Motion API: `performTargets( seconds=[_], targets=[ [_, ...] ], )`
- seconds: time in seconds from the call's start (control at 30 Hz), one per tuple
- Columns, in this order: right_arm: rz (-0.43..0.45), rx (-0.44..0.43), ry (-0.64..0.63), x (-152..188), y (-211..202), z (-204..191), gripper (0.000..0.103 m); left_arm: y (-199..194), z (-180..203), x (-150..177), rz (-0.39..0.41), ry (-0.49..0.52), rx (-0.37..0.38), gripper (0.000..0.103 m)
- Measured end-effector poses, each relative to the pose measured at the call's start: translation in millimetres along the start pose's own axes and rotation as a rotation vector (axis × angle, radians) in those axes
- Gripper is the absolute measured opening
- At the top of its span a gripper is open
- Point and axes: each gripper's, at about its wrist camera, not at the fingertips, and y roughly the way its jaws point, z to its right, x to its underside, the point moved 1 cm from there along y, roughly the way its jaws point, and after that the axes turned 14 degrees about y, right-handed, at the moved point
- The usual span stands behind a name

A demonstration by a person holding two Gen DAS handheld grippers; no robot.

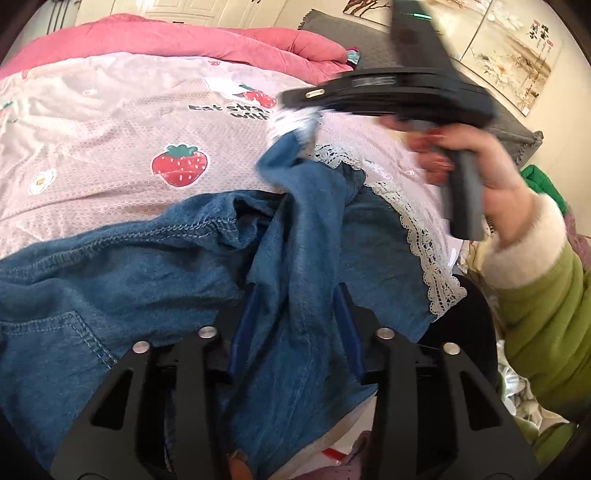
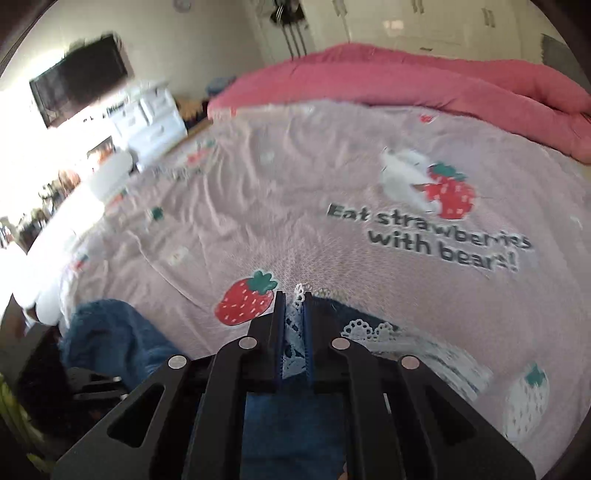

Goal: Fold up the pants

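Note:
Blue denim pants (image 1: 147, 266) with a white lace hem (image 1: 424, 240) lie crumpled on the near part of the bed. My left gripper (image 1: 295, 321) is shut on a raised fold of the denim, which runs between its blue pads (image 1: 242, 325). My right gripper (image 2: 294, 299) is shut on the lace hem (image 2: 295, 332), with denim (image 2: 291, 424) hanging below it. In the left wrist view the right gripper (image 1: 293, 122) holds that hem up above the sheet, blurred, with a hand (image 1: 491, 173) in a green sleeve (image 1: 546, 314) on its handle.
The bed carries a pale pink strawberry-print sheet (image 2: 332, 229) with a pink duvet (image 2: 406, 81) bunched at the far side. A grey headboard (image 1: 351, 33) is at the right. A wall television (image 2: 81, 77) and white drawers (image 2: 155, 114) stand beyond the bed's left edge.

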Motion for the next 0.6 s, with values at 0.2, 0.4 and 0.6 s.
performTargets(
  seconds=[0.2, 0.4, 0.6],
  targets=[
    [0.148, -0.013, 0.094, 24.5, -83.2, 33.2, 0.008, 1.0, 9.2, -4.3, 0.009, 0.026, -0.007, 0.022],
    [0.159, 0.019, 0.191, 77.1, -116.5, 67.7, 0.008, -3.1, 34.2, -11.3, 0.027, 0.134, -0.027, 0.022],
    [0.128, 0.030, 0.263, 126.7, -128.3, 86.4, 0.008, -8.6, 60.1, -1.9, 0.043, 0.266, -0.026, 0.022]
  ],
)
